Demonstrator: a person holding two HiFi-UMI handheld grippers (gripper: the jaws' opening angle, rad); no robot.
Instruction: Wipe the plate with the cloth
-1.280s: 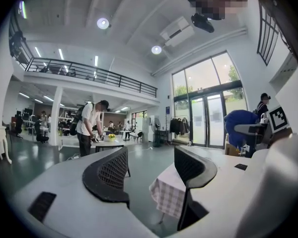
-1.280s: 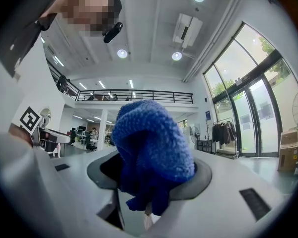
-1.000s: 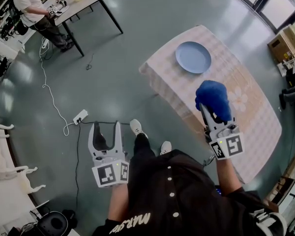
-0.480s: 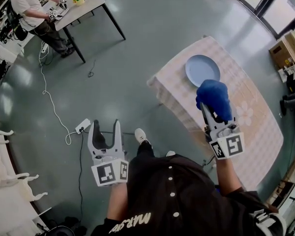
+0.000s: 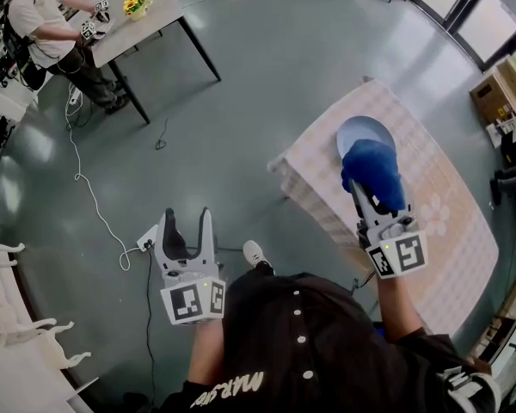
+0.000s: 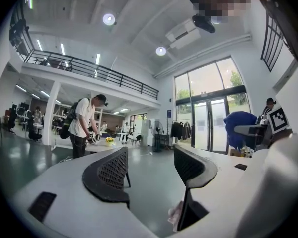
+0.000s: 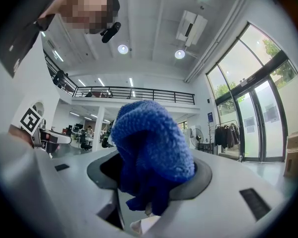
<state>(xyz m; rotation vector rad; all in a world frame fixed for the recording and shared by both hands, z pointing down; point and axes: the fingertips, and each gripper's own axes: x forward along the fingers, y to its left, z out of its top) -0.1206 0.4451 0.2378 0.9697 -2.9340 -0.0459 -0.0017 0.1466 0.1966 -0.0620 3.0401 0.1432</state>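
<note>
A pale blue plate [image 5: 358, 130] lies at the near end of a table covered with a checked cloth [image 5: 430, 213]; the blue wiping cloth partly hides it in the head view. My right gripper [image 5: 371, 188] is shut on the bunched blue cloth [image 5: 374, 172], held up above the table edge. In the right gripper view the cloth [image 7: 148, 155] fills the space between the jaws. My left gripper [image 5: 187, 231] stands open and holds nothing, over the grey floor to the left of the table. Both grippers point level, out into the hall.
A second table [image 5: 138, 24] with a yellow object stands at the far left, and a person [image 5: 47, 20] stands beside it. A white cable and power strip [image 5: 144, 239] lie on the floor near my left gripper. Cardboard boxes [image 5: 499, 93] sit at the right edge.
The view has shifted toward the table: the plate now sits right behind the cloth in my right gripper. Both grippers keep their states.
</note>
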